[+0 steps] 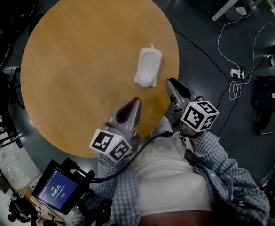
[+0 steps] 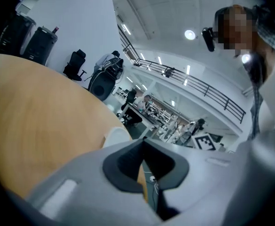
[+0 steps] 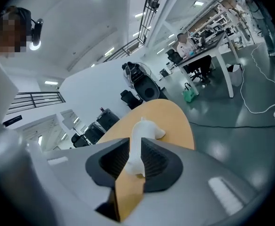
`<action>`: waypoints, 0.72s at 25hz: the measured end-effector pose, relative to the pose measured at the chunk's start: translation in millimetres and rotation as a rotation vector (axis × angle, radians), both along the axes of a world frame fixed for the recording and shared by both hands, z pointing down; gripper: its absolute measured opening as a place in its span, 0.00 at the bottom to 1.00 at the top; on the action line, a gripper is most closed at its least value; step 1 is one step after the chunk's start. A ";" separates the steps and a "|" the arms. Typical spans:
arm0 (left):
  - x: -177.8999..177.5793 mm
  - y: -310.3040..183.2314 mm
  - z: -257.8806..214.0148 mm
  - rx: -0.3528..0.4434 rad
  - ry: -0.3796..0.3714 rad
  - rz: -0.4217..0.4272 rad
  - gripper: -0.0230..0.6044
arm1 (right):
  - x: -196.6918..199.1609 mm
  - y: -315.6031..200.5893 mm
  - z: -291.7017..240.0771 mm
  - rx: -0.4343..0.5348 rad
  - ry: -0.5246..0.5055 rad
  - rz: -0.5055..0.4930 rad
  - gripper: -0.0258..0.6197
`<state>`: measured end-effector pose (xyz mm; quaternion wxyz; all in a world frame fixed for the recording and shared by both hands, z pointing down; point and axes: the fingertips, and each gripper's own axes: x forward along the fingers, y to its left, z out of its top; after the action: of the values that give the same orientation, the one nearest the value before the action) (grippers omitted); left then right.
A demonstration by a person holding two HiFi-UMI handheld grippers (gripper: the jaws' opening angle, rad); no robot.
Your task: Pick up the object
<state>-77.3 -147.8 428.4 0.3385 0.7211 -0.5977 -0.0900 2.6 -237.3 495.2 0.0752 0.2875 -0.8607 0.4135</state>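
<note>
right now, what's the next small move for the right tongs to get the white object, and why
Probably ease the right tongs forward toward the white object. The head view shows their tips short of it, while the right gripper view shows it lined up in their open gap, untouched.

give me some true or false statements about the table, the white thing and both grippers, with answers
1. The white object lies on the round wooden table. True.
2. The right gripper holds the white object. False: its jaws stand apart and do not touch it.
3. The left gripper has its jaws together, with nothing between them. True.
4. A second object lies on the table. False: only the white object shows there.
5. A white cable lies on the floor. True.
</note>
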 end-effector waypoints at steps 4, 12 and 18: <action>-17.1 -5.5 18.1 -0.014 0.015 -0.036 0.04 | -24.4 -6.8 24.6 -0.052 0.039 -0.056 0.21; -34.7 -5.3 29.6 -0.043 0.013 -0.094 0.04 | -56.1 -9.8 53.0 -0.166 0.084 -0.120 0.32; -41.2 -6.1 33.2 -0.058 0.006 -0.127 0.04 | -64.6 -16.3 59.2 -0.198 0.109 -0.140 0.21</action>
<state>-118.5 -153.9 461.5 0.3545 0.6716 -0.6435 -0.0959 -62.0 -253.6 554.3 0.1787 0.2401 -0.8282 0.4739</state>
